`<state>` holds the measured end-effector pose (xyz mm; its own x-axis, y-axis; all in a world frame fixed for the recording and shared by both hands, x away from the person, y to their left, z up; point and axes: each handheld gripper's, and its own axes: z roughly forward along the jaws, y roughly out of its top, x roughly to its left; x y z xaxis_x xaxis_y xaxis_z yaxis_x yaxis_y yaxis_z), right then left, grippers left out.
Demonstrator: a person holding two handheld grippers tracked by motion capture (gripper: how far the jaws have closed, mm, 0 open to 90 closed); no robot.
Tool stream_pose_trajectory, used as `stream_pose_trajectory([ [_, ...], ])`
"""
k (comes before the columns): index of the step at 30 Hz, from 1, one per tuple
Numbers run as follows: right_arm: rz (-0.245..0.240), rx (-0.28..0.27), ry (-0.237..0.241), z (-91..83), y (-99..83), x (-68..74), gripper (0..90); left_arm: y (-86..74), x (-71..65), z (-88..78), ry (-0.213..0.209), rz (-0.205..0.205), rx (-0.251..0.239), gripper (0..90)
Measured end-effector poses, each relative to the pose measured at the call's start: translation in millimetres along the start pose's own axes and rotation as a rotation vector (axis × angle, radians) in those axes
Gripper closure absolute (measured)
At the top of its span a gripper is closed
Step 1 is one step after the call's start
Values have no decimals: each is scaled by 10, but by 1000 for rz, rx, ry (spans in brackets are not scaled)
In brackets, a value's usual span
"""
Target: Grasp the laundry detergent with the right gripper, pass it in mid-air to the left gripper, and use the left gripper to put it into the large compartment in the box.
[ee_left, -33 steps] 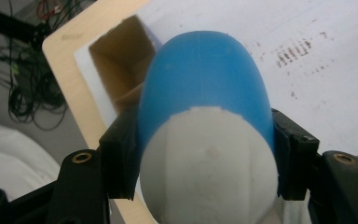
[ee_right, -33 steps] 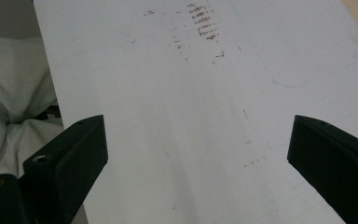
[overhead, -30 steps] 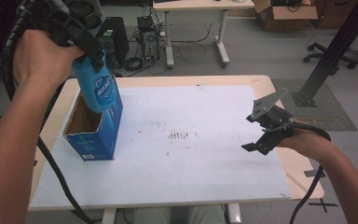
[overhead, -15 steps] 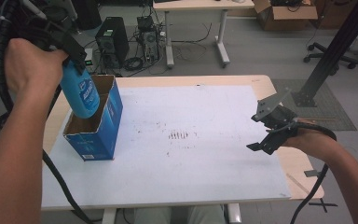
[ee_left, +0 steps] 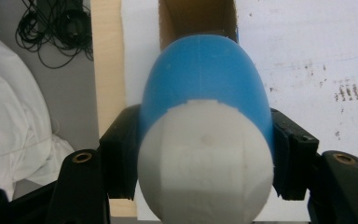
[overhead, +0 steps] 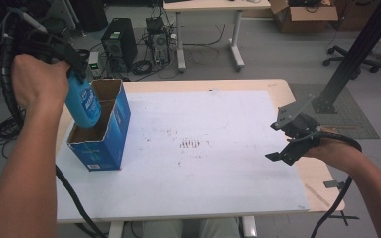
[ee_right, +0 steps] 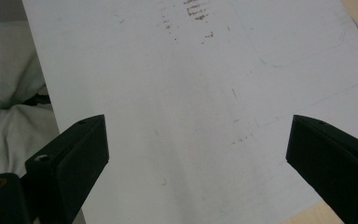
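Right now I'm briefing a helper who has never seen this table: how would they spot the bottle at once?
Start at the white-topped wooden table and go to its left edge, where an open blue cardboard box stands. Over its opening, the left gripper clamps a blue plastic bottle tilted into the box. It alone has a rounded white cap and is held off the table.

Right tool [ee_right: 198, 154] hangs over the white sheet [ee_right: 205, 93] on the surface, jaws spread wide with nothing between them; brown smudges [ee_right: 193, 11] ahead, white cloth [ee_right: 9, 93] alongside.
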<state>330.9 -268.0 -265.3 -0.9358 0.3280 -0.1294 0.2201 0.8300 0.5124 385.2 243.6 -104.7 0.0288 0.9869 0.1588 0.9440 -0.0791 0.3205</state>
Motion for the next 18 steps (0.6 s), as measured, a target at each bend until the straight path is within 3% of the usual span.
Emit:
stream_pose_trajectory([
  [18,21,13,1,66,-17,0,61,-102,20,710,-12,34,6,380],
])
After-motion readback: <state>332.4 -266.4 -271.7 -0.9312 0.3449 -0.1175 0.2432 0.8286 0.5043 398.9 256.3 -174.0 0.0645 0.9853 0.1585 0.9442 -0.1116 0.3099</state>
